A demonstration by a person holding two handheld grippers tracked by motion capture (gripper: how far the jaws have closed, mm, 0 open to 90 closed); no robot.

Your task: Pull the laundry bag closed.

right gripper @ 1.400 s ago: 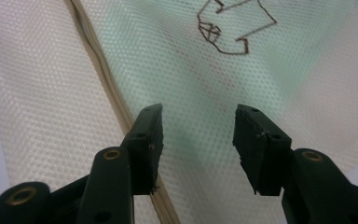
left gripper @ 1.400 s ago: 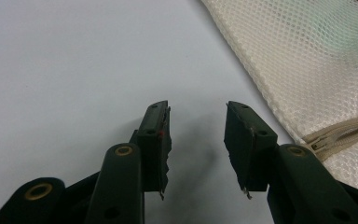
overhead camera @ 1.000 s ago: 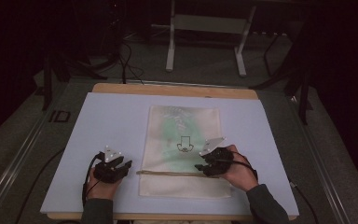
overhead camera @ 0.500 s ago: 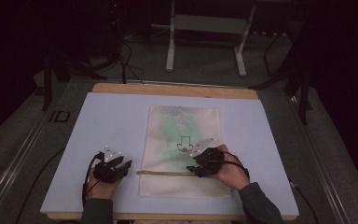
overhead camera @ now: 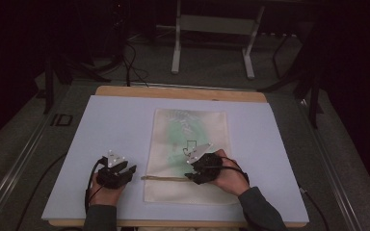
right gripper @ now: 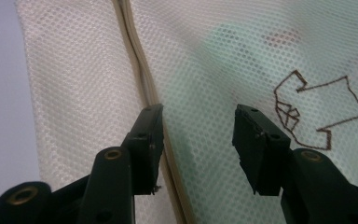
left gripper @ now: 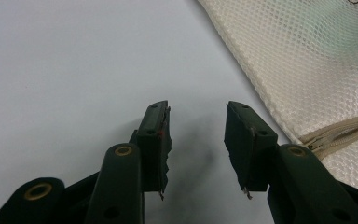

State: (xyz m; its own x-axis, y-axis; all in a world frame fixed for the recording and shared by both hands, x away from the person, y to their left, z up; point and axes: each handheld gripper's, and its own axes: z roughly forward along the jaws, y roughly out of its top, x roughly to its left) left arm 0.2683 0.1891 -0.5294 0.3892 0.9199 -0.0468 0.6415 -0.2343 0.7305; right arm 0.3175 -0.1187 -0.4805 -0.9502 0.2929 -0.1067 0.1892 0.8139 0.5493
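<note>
Table (overhead camera: 125,125), pale mat over it. Cream mesh bag (overhead camera: 192,139) lies flat at mat centre, green item inside, brown stitched outline (right gripper: 314,109) on the mesh. Tan zipper (overhead camera: 166,178) runs across the bag toward 6 o'clock. Right gripper (overhead camera: 200,168) sits on the bag beside the zipper, jaws released, nothing between. Left gripper (overhead camera: 118,172) at 9 o'clock of the bag's zipper end, on bare mat, jaws apart, empty.

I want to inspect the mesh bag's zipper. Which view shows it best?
The right gripper view: the zipper runs close up between the open jaws. The left gripper view catches its end; the high view shows a thin line.
</note>
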